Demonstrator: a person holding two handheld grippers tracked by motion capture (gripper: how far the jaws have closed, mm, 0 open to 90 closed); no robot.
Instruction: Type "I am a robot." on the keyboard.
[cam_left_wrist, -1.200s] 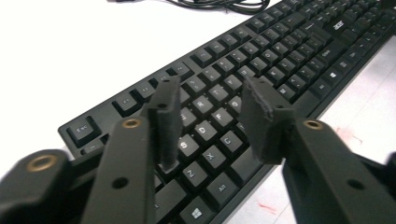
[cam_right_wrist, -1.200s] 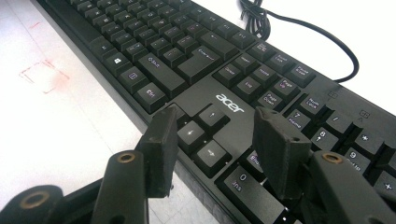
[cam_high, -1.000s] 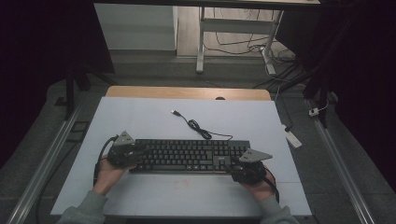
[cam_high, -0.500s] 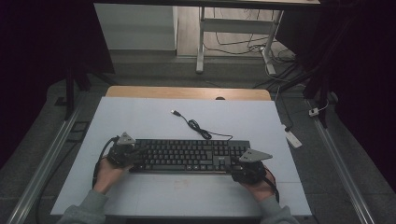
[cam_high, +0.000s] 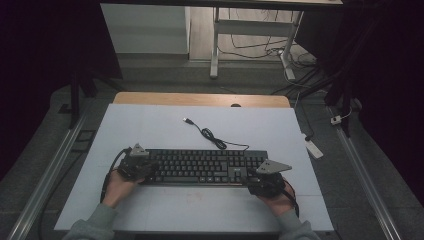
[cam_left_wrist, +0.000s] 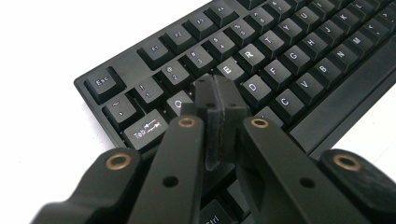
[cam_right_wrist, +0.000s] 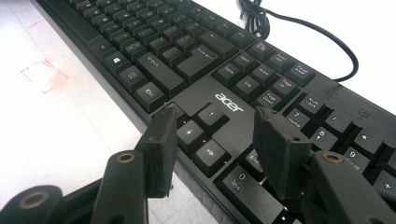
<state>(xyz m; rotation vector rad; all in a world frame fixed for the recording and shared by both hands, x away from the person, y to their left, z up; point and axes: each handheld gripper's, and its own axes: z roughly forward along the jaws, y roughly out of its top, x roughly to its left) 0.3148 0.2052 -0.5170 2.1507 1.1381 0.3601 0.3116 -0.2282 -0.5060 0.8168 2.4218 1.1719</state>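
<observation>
A black Acer keyboard (cam_high: 205, 167) lies across the white board, and its cable (cam_high: 210, 135) curls away behind it to a loose USB plug. My left gripper (cam_high: 147, 167) is at the keyboard's left end. In the left gripper view its jaws (cam_left_wrist: 217, 86) are shut together with nothing between them, tips down on the keys (cam_left_wrist: 280, 70) near Q and W. My right gripper (cam_high: 250, 179) is at the keyboard's right end. In the right gripper view it stands open (cam_right_wrist: 215, 126) just above the arrow keys, which show between its jaws on the keyboard (cam_right_wrist: 187, 51).
The white board (cam_high: 150, 130) lies on a table with a wooden back edge (cam_high: 200, 99). A faint red mark (cam_right_wrist: 44, 74) is on the board in front of the keyboard. A white block (cam_high: 314, 147) lies off the board's right side. Metal rails run along both sides.
The left hand has edged slightly onto the keyboard's left end. The right hand and the keyboard have stayed put.
</observation>
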